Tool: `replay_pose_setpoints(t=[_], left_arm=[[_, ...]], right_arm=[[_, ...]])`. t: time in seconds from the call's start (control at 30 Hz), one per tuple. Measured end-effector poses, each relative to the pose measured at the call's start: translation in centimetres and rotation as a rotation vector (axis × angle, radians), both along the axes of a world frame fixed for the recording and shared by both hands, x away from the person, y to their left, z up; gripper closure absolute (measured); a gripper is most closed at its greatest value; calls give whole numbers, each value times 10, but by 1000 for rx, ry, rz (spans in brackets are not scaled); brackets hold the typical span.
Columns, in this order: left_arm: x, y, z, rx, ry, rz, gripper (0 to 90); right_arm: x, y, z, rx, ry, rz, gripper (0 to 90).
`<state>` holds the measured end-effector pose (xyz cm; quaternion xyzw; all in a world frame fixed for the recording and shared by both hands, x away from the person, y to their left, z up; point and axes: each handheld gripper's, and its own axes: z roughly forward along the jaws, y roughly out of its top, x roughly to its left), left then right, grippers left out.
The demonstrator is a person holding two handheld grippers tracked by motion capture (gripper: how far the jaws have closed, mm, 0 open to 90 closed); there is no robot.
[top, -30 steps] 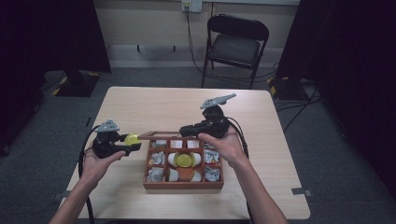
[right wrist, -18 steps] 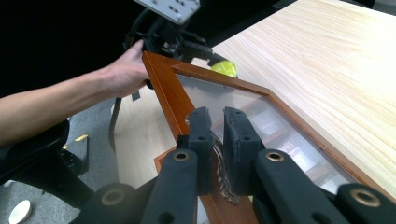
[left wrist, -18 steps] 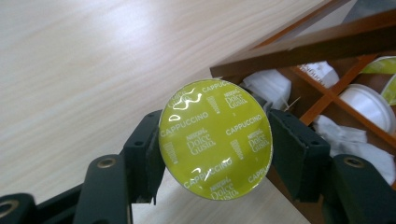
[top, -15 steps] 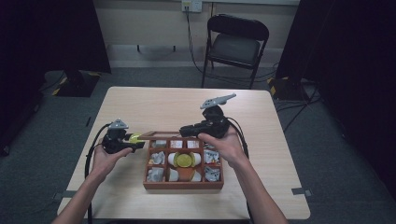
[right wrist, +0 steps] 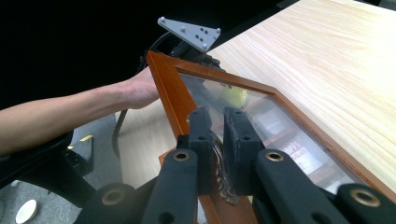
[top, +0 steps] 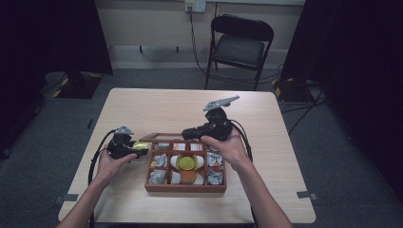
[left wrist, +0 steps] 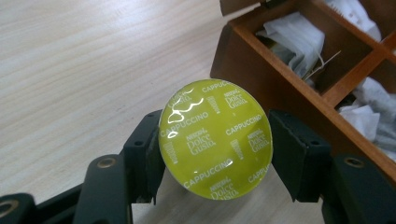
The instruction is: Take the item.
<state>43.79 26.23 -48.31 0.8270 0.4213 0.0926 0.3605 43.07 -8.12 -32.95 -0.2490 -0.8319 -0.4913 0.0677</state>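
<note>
My left gripper [top: 135, 151] [left wrist: 215, 135] is shut on a yellow-green Cappuccino capsule [left wrist: 215, 137] [top: 140, 145], held low over the table just left of the wooden compartment box [top: 185, 188] [left wrist: 261, 79]. The capsule's foil top faces the left gripper view. My right gripper [top: 190, 134] [right wrist: 218, 119] is shut on the front frame of the box's glass-paned lid [right wrist: 168, 93], holding it raised over the box. In the right gripper view the capsule [right wrist: 233, 95] shows through the glass.
The box holds white tea bags [left wrist: 289, 37] in several compartments and another yellow capsule [top: 186, 162] in its middle. The light wooden table [top: 157, 107] stretches behind the box. A black folding chair [top: 240, 47] stands beyond the far edge.
My left gripper has come down and moved right with the capsule, closer to the box's left wall. The right gripper and the lid have stayed put.
</note>
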Motion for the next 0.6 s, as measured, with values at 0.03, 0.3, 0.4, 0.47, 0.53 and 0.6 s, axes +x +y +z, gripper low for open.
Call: replay_pose_setpoints(t=[0.03, 0.3, 0.4, 0.47, 0.53, 0.6], left_arm=[[0, -2, -1, 9, 3, -1, 402], [-1, -4, -4, 3, 1, 2, 399], [-2, -3, -4, 10, 5, 2, 352], [-1, -3, -4, 6, 8, 9, 312], [-2, -2, -3, 4, 6, 17, 267], [-2, -1, -1, 4, 5, 13, 257]], right_arm=[[0, 0, 0, -2, -1, 0, 825], [-1, 0, 0, -4, -4, -2, 825], [-1, 0, 0, -4, -4, -3, 824], [-1, 0, 0, -5, -5, -3, 824], [-1, 0, 0, -6, -6, -2, 824], [-1, 0, 0, -6, -6, -3, 824]])
